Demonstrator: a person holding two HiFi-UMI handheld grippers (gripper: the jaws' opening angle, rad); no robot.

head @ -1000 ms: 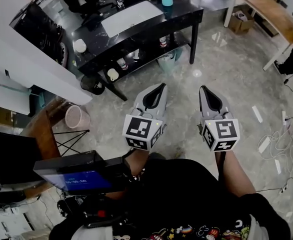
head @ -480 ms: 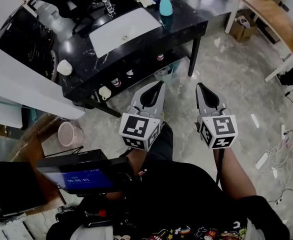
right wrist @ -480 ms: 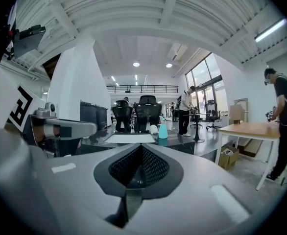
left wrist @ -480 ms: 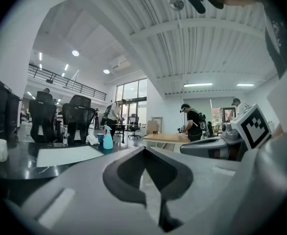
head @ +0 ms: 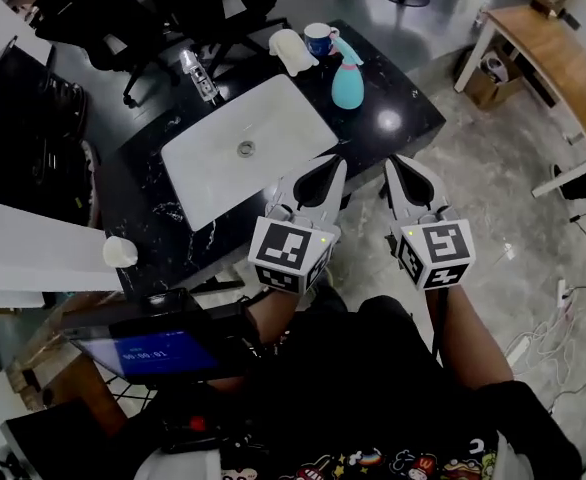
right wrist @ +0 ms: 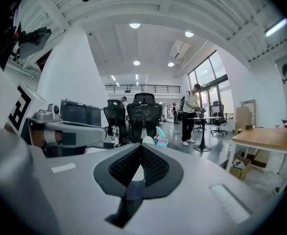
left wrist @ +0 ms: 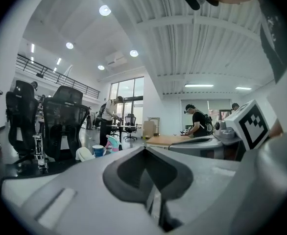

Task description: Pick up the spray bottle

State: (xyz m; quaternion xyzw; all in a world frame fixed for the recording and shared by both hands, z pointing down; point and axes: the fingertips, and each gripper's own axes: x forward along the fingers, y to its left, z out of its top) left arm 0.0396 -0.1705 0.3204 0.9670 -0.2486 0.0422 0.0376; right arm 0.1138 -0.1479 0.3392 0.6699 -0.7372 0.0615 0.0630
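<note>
closer now, left gripper (head: 334, 161) and right gripper (head: 392, 161), jaws pressed together, empty, point at upright teal plastic spray bottle (head: 347, 83), far right corner of black marble bench (head: 398, 118).

Light: bright, even; round white ceiling lamps (left wrist: 104, 10) high above the fingers, tall daylit glass windows (left wrist: 126, 89) beyond them. Glare: one white spot on the glossy black marble counter (head: 388, 121) just past the fingertips of the grey right gripper (head: 401, 165). Gripper views: strong fisheye bowing, black corners, nearest jaw surfaces soft.
</note>
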